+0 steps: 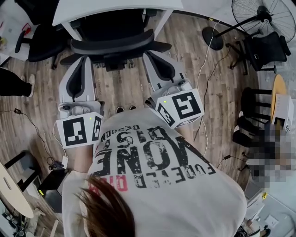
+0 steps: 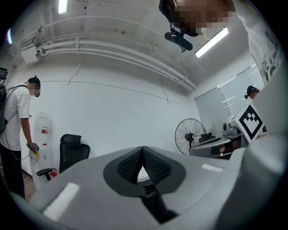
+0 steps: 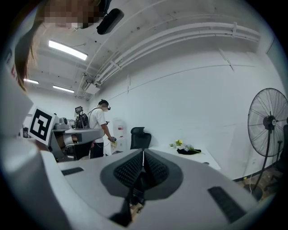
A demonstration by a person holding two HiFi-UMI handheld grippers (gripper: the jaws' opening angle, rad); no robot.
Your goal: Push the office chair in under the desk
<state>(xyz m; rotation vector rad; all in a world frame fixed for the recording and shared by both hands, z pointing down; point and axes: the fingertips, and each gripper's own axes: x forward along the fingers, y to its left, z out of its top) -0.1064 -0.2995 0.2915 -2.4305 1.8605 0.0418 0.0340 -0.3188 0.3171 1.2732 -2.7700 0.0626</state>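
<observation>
In the head view the black office chair point(image 1: 113, 44) stands with its seat under the white desk point(image 1: 92, 11) and its curved backrest towards me. My left gripper point(image 1: 84, 59) is shut and empty, its tip just short of the backrest's left end. My right gripper point(image 1: 148, 55) is also shut and empty, close to the backrest's right end; whether either touches it I cannot tell. In the left gripper view the left gripper point(image 2: 143, 150) has its pads together, and in the right gripper view the right gripper point(image 3: 143, 152) does too. Both point level, over the chair.
A standing fan point(image 1: 263, 16) and a second black chair point(image 1: 268, 48) are at the right, a third chair point(image 1: 41, 41) at the left. Cables point(image 1: 203, 78) trail over the wooden floor. A person point(image 3: 101, 128) stands by the far wall next to another chair point(image 3: 139, 137).
</observation>
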